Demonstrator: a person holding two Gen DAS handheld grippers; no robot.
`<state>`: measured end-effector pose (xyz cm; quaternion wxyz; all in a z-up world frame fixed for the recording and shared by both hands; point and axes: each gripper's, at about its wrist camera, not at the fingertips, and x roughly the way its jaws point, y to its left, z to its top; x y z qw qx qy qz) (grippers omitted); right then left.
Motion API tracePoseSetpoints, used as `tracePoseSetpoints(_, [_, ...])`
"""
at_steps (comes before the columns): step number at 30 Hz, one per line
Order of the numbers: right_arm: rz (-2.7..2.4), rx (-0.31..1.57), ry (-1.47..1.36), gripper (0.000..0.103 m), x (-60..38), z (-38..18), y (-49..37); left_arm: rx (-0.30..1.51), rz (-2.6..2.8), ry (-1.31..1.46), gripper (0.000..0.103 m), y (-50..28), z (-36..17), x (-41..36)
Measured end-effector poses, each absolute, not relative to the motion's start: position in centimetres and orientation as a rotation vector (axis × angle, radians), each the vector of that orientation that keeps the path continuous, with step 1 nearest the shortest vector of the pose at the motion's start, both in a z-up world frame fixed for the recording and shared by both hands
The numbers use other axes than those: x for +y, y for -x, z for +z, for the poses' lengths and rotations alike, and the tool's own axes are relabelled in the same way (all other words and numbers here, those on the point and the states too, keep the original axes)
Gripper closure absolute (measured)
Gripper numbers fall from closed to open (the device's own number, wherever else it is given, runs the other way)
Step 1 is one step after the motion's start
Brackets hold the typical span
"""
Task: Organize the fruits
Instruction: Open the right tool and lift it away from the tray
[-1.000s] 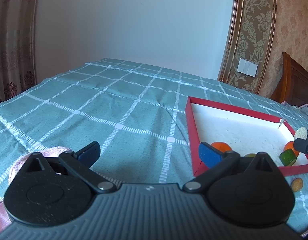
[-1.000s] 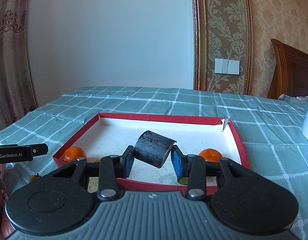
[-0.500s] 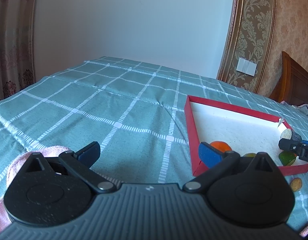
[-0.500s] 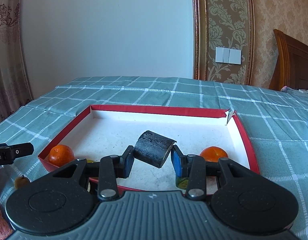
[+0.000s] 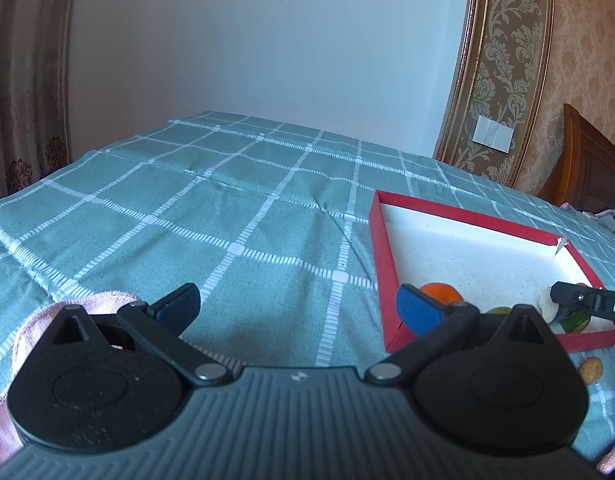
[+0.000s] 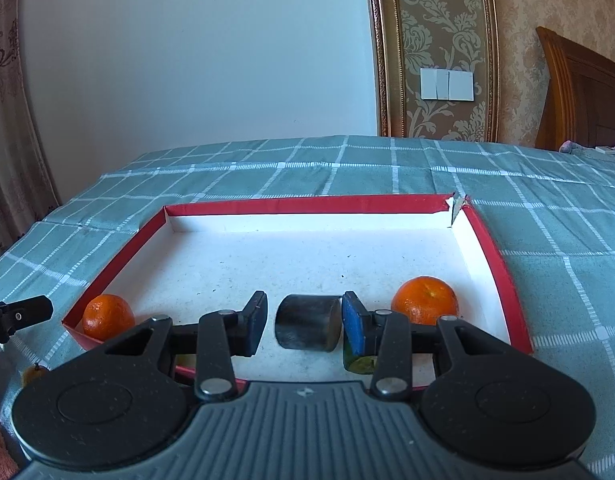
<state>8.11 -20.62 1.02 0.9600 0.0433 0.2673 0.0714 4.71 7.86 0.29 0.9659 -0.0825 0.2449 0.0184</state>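
A short dark cylindrical piece with a blackened skin (image 6: 307,327) lay on its side on the white floor of the shallow red-walled cardboard tray (image 6: 303,205), close to the tray's near wall. The right gripper (image 6: 303,322) straddled it with its jaws parted: the blue right pad sat at or against the piece's cut end, while a clear gap showed between the black left pad and the piece's other end, so nothing was clamped. A round orange tangerine (image 6: 424,305) rested just beyond the right finger, near the tray's right wall. A second orange tangerine (image 6: 108,316) sat in the tray's near left corner. A green cut piece of fruit (image 6: 357,362) showed under the right finger, by the near wall; what it was could not be told. A small brownish-yellow fruit (image 6: 30,374) lay outside the tray on the teal checked cloth (image 6: 547,240), off the tray's near left corner.

The left gripper (image 5: 295,308) hung over the cloth to the left of the tray, jaws spread wide and holding nothing; its blue right pad overlapped the tray's near left corner in the left wrist view. A pink towel (image 5: 39,316) lay crumpled under its left finger.
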Motion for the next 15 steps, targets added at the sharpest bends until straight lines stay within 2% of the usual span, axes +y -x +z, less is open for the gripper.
tracePoseSetpoints(9, [0.11,0.455,-0.162,0.061,-23.7,2.0,-4.7,0.492,0.038,0.17,0.0,-4.7,0.1,7.9])
tracePoseSetpoints(10, [0.098,0.443,-0.172,0.059,-24.3,2.0,-4.0,0.49,0.037,0.169,0.0,-4.6,0.1,7.9])
tracePoseSetpoints(12, [0.062,0.413,-0.204,0.047,-25.8,1.9,-2.7,0.489,0.037,0.17,0.0,-4.6,0.1,7.9])
tracePoseSetpoints(15, [-0.016,0.369,-0.227,0.042,-28.1,1.4,-1.1,0.487,0.041,0.172,0.0,-4.5,0.2,7.8])
